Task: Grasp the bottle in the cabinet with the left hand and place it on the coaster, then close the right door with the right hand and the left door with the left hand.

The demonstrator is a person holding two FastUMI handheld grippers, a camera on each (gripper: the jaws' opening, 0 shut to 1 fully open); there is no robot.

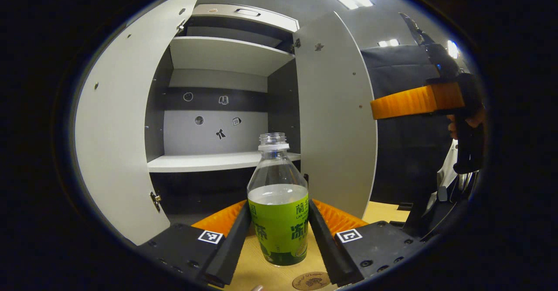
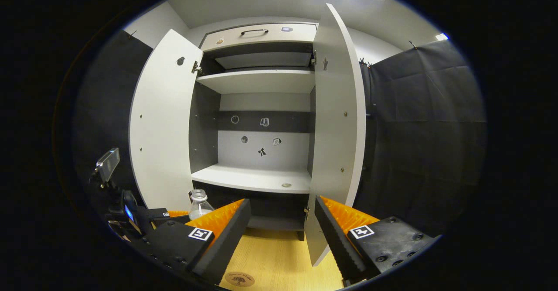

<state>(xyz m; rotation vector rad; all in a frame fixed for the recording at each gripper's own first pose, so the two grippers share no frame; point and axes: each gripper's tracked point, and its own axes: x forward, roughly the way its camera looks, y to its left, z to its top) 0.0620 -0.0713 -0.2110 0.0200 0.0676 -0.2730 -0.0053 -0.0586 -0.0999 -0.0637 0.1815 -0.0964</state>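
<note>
While the left hand-held gripper [image 1: 279,234] pinches the bottle [image 1: 278,203] short of the coaster [image 1: 310,280] just beneath, right hand-held gripper [image 2: 282,234] spread; both doors open.

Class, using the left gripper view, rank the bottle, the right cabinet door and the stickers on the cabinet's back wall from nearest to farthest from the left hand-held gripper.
1. Bottle, between its fingers.
2. Right cabinet door, open, right of the bottle.
3. Stickers, deep inside on the back wall.

Bright ceiling strips, bowed fisheye edges
</note>
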